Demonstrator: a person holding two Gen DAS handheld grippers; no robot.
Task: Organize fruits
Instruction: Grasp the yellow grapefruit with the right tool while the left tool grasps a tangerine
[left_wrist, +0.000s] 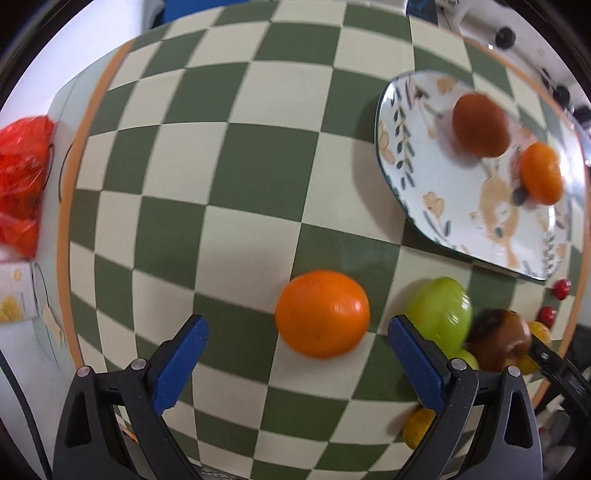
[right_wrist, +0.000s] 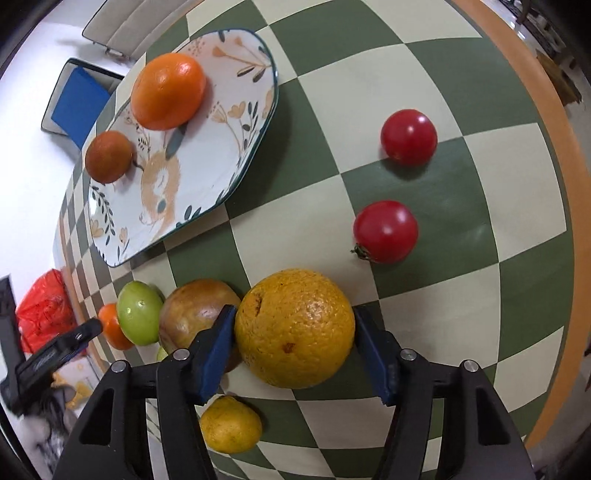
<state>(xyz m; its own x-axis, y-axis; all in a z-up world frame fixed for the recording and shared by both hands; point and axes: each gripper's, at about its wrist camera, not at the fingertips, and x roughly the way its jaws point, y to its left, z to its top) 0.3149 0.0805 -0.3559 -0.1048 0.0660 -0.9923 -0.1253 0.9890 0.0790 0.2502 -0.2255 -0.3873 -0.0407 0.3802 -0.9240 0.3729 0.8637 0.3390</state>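
- Here the right hand-held gripper (right_wrist: 293, 328) has its blue pads touching both sides of a big yellow orange (right_wrist: 294, 329) on the desk (right_wrist: 461, 192).
- The left hand-held gripper (left_wrist: 297, 363) is spread wide, empty, just behind a small orange (left_wrist: 322, 313).
- Farther off, a plate (right_wrist: 221, 155) carries two fruits.

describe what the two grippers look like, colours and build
Both match. The left gripper and right gripper have black plastic arms with triangular cut-outs, silver round rivets at the joints, and flat blue textured pads on the fingers. No cables, sleeves or hands show.
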